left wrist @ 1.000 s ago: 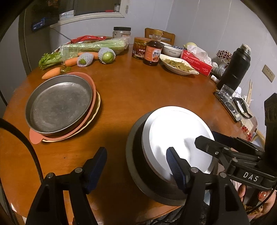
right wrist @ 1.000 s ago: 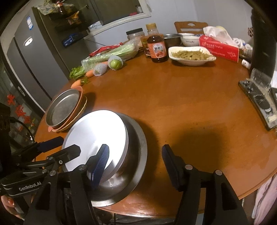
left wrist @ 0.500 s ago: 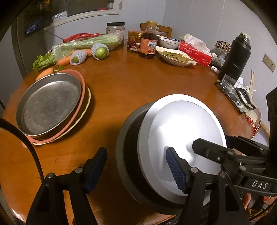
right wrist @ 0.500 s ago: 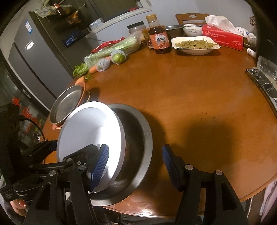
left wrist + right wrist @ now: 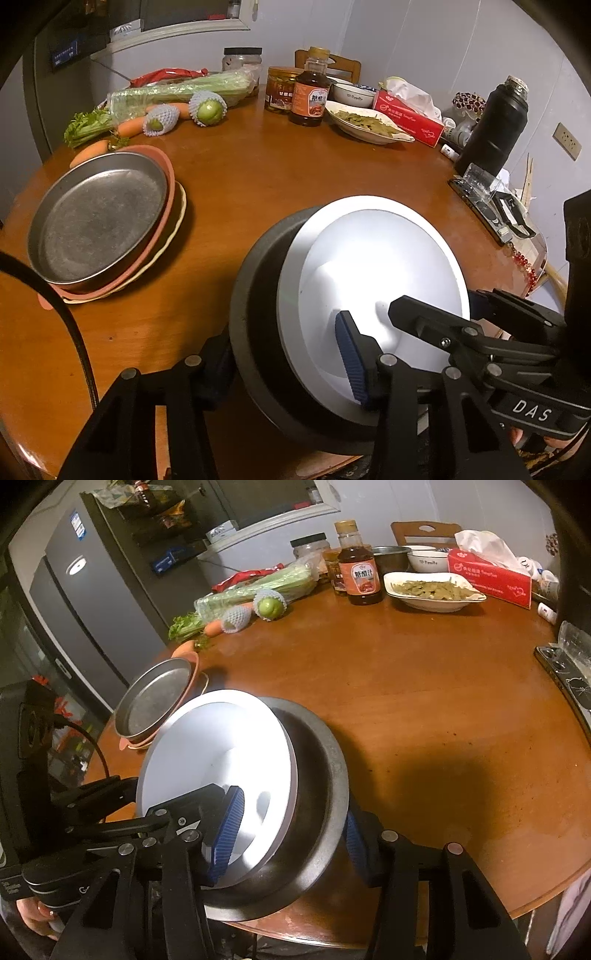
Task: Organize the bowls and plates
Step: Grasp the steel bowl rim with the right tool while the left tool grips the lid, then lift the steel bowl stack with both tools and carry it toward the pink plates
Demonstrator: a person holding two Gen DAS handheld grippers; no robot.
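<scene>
A white plate [image 5: 384, 258] sits inside a dark metal bowl [image 5: 255, 295] at the table's near edge, and the pair is tipped towards me. My left gripper [image 5: 284, 343] is closing across the pair's left rim, one pad against the bowl's outer wall, mostly hidden, and the other on the white plate. My right gripper [image 5: 293, 808] is closing across the right rim, one pad on the white plate [image 5: 207, 746] and one outside the dark bowl [image 5: 321, 760]. At the left a metal pan [image 5: 99, 218] lies on a pink plate [image 5: 168, 177] and a cream plate [image 5: 181, 206].
Along the far side of the round wooden table [image 5: 258, 177] lie celery, carrots and netted fruit [image 5: 208, 107], a sauce bottle [image 5: 310, 99], a dish of food [image 5: 365, 123] and a red tissue box [image 5: 410, 118]. A black flask [image 5: 495, 125] and a phone [image 5: 487, 210] are at the right.
Both grippers' jaws have narrowed onto the rims of the dark bowl and white plate. The nested pair has tipped up towards the cameras and fills more of both views.
</scene>
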